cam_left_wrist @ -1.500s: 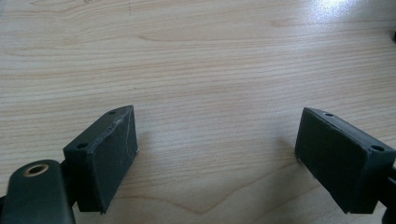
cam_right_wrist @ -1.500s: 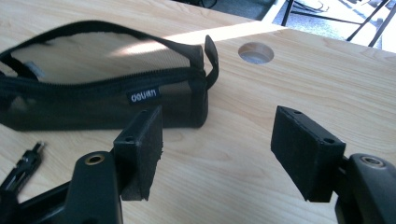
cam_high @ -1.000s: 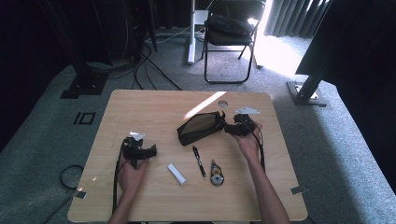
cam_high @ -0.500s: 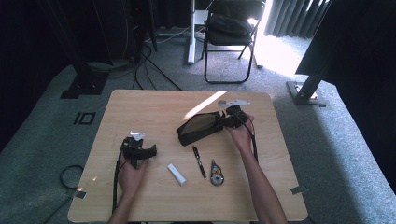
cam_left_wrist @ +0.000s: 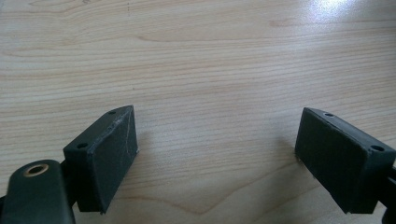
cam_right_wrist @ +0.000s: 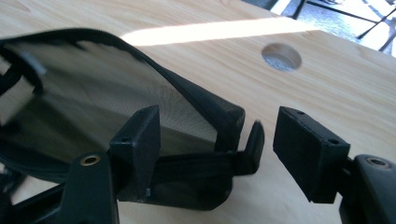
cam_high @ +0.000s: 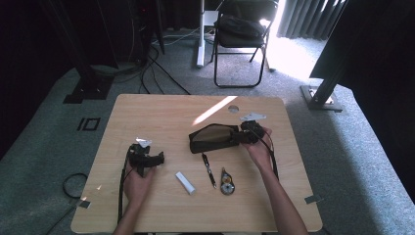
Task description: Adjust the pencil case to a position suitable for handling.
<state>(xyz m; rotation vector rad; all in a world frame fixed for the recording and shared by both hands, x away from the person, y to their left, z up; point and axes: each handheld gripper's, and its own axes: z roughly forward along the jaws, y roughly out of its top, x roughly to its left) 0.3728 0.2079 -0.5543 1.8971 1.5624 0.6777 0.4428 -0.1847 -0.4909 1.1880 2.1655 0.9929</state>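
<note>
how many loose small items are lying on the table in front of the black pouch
3: a white stick-shaped item nearest the left hand-held gripper, a black pen in the middle, and a small round-bodied item to its right. The black pouch may hide others.

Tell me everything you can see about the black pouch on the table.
The black pouch is a soft, long case that looks like mesh fabric, with a zipper band along its rim. It lies on its side near the middle of the wooden table, mouth gaping so the dark inside shows. The right gripper is at its right end, open jaws either side of the end corner and a small black tab. A pen lies just in front, apart from it.
</note>
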